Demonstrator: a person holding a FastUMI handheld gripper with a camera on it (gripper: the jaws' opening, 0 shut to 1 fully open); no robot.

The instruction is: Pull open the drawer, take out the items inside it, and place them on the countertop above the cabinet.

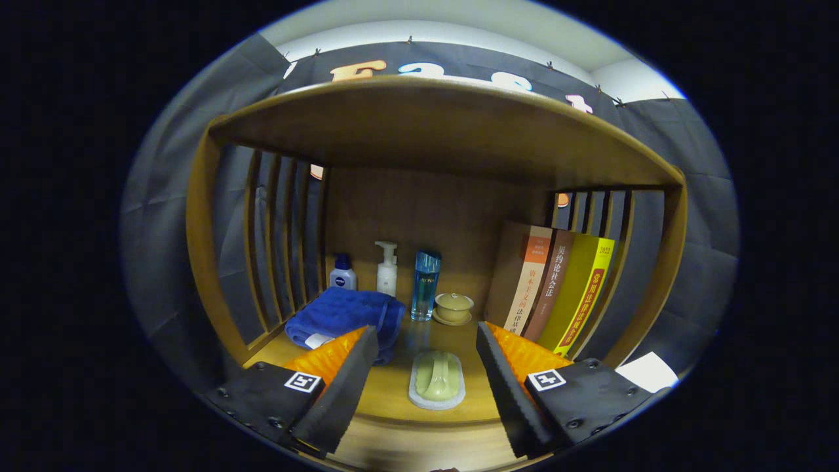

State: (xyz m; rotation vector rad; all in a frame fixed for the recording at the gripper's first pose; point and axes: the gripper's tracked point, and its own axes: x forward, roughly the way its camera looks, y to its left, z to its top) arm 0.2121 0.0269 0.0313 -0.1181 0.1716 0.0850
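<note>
Two spread fingers [426, 387] flanking soap dish [437, 385]

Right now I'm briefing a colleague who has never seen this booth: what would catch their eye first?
Probably the hand-held gripper, fingers spread wide open, with a pale green soap dish lying on the wooden shelf between them. Beyond the left finger sits a folded blue towel, with bottles and a lidded cup behind. To the right, a row of books leans against the slatted side.
</note>
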